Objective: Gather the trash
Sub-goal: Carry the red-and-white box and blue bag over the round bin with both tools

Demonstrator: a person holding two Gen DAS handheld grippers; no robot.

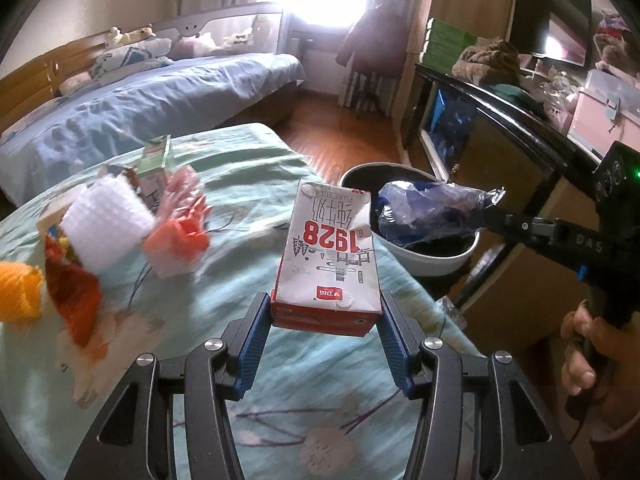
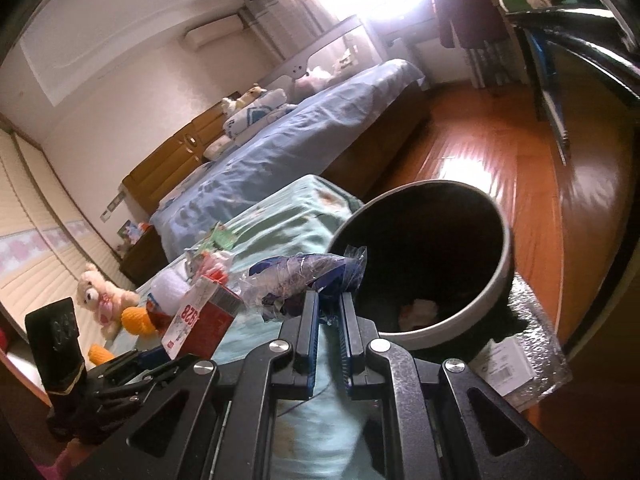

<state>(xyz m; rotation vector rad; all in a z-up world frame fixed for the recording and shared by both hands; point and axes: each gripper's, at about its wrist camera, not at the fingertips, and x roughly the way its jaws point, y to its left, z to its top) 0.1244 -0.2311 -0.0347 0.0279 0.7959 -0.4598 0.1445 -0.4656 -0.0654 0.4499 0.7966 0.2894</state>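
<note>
My left gripper is shut on a white and red milk carton printed with 1928, held above the green bedspread. The same carton shows at the lower left of the right wrist view. My right gripper is shut on a crumpled blue and clear plastic bag, which hangs at the near rim of the round bin. From the left wrist view the plastic bag sits over the bin, pinched by the right gripper. A white scrap lies at the bin's bottom.
More trash lies on the bedspread at left: a white foam piece, red-orange plastic wrap and a green carton. A plush toy sits further left. A black-edged cabinet stands right of the bin, wooden floor beyond.
</note>
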